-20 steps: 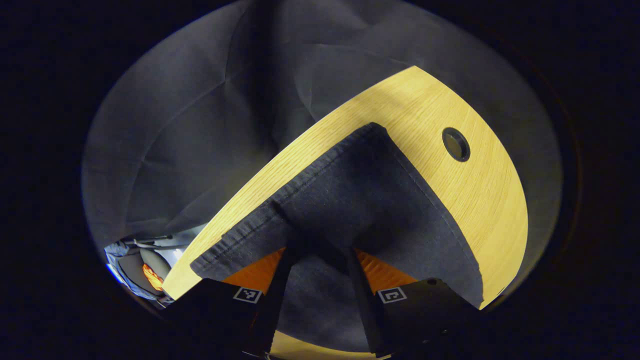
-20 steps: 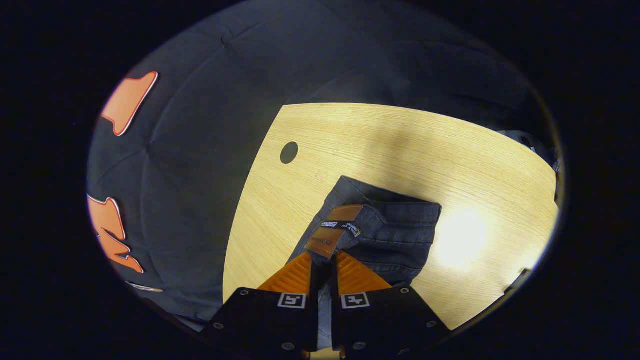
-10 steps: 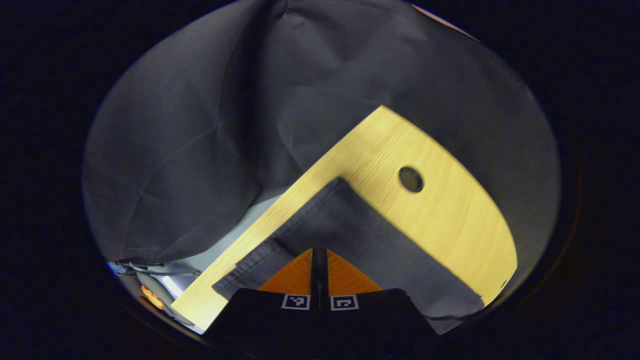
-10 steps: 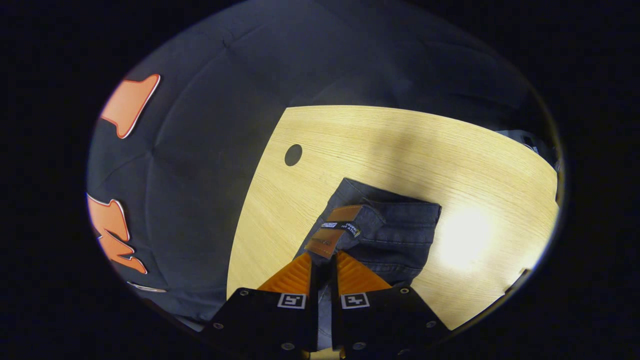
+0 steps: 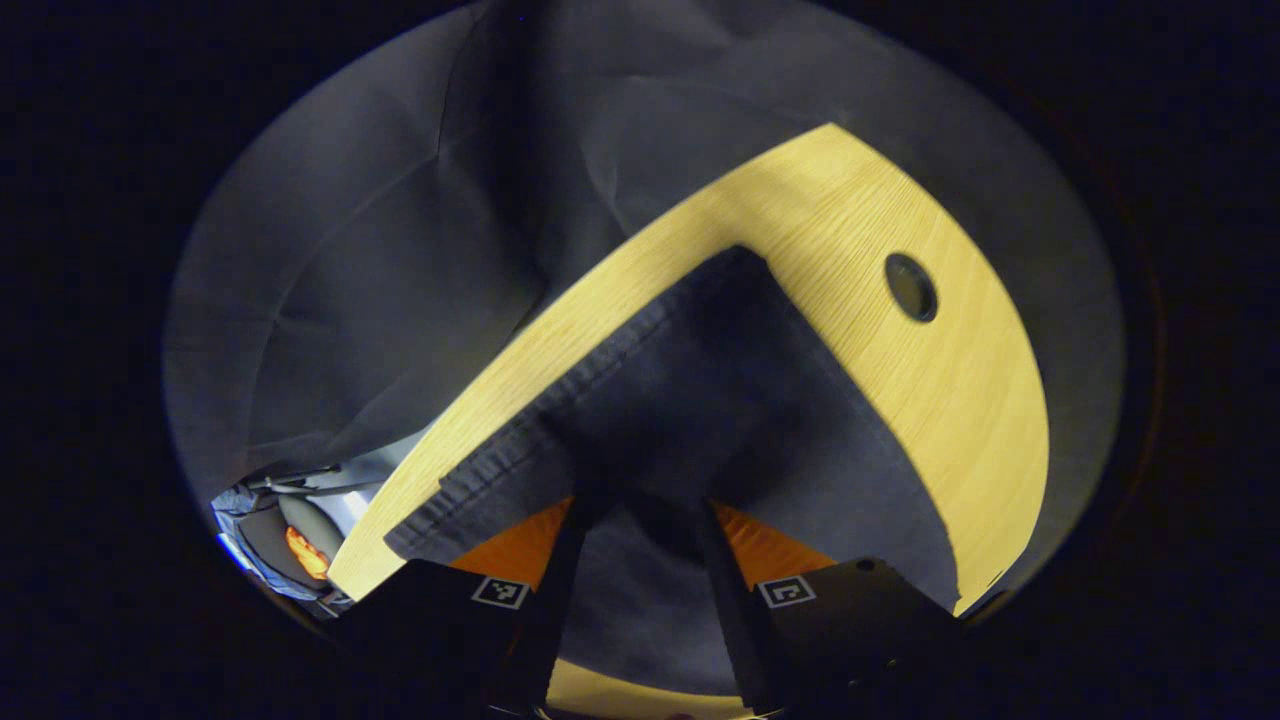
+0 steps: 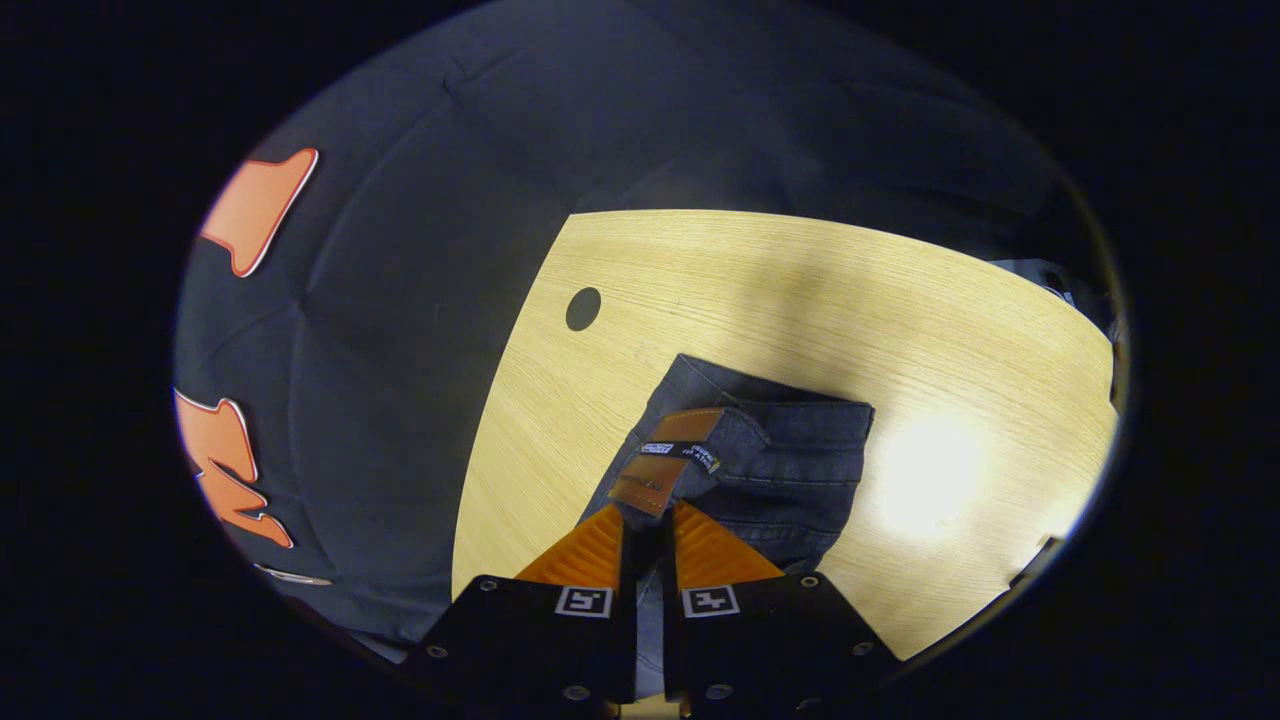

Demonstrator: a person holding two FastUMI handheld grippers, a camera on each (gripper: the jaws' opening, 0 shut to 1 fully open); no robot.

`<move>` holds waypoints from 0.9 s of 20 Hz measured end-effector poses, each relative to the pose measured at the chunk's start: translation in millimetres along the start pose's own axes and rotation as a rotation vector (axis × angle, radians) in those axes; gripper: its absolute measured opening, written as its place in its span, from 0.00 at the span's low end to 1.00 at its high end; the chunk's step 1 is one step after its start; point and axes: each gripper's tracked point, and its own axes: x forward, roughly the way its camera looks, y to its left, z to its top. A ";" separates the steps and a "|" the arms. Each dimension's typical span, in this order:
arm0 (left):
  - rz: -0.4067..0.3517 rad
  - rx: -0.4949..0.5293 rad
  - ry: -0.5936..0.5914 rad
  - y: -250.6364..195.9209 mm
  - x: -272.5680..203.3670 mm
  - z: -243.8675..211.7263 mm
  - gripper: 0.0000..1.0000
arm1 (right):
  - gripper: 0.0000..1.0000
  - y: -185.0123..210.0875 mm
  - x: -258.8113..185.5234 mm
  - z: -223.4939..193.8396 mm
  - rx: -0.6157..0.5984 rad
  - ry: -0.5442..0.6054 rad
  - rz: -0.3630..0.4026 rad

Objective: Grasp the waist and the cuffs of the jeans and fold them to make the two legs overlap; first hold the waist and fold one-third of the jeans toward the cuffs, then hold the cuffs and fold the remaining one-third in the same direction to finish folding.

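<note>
In the left gripper view, the left gripper (image 5: 640, 520) has its jaws spread wide apart, with dark denim of the jeans (image 5: 700, 400) lying between and under the two fingers (image 5: 520, 545); the fingers straddle the cloth without pinching it. In the right gripper view, the right gripper (image 6: 648, 530) has its jaws drawn nearly together on a fold of the jeans (image 6: 790, 470) at the waist, a thin strip of denim running down through the narrow gap between them. Just past those fingertips sits a tan leather-like waist patch (image 6: 665, 465) crossed by a small dark fabric label (image 6: 683, 455), which the left gripper view does not offer; that view instead gives a hemmed, stitched edge (image 5: 520, 450) of the cloth running along the table's near border. The jeans lie flat on the wooden table (image 6: 800, 290), bunched at the waist end, with seams and stitched lines plain in the right gripper view. The tabletop is pale with fine straight grain, and a bright glare patch falls beside the denim. A round dark cable hole (image 5: 911, 288) pierces the table near its corner, well apart from the cloth. Creased black cloth of the booth wall (image 5: 400, 250) hangs behind the table.
</note>
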 end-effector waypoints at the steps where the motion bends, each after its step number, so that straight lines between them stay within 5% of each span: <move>1: 0.021 0.009 0.046 3.3 6.6 -9.5 0.68 | 0.12 0.7 0.9 -1.5 -0.003 0.003 0.003; 4: 0.022 -0.016 0.090 5.4 2.5 -21.7 0.63 | 0.11 -1.2 0.6 -1.1 -0.006 -0.001 0.002; 8: -0.026 -0.034 0.000 -1.3 2.1 -16.4 0.06 | 0.11 -0.6 0.7 -3.3 0.008 0.004 0.017; 9: -0.048 -0.012 -0.021 -5.4 -5.0 -13.3 0.01 | 0.11 0.1 -0.1 -2.2 0.014 0.002 0.024; 16: -0.260 0.008 -0.210 -46.5 -57.6 26.1 0.01 | 0.11 12.3 -14.8 5.7 0.047 -0.020 0.083; 18: -0.259 0.019 -0.281 -47.3 -71.0 48.6 0.00 | 0.11 11.7 -11.5 5.5 0.068 -0.017 0.073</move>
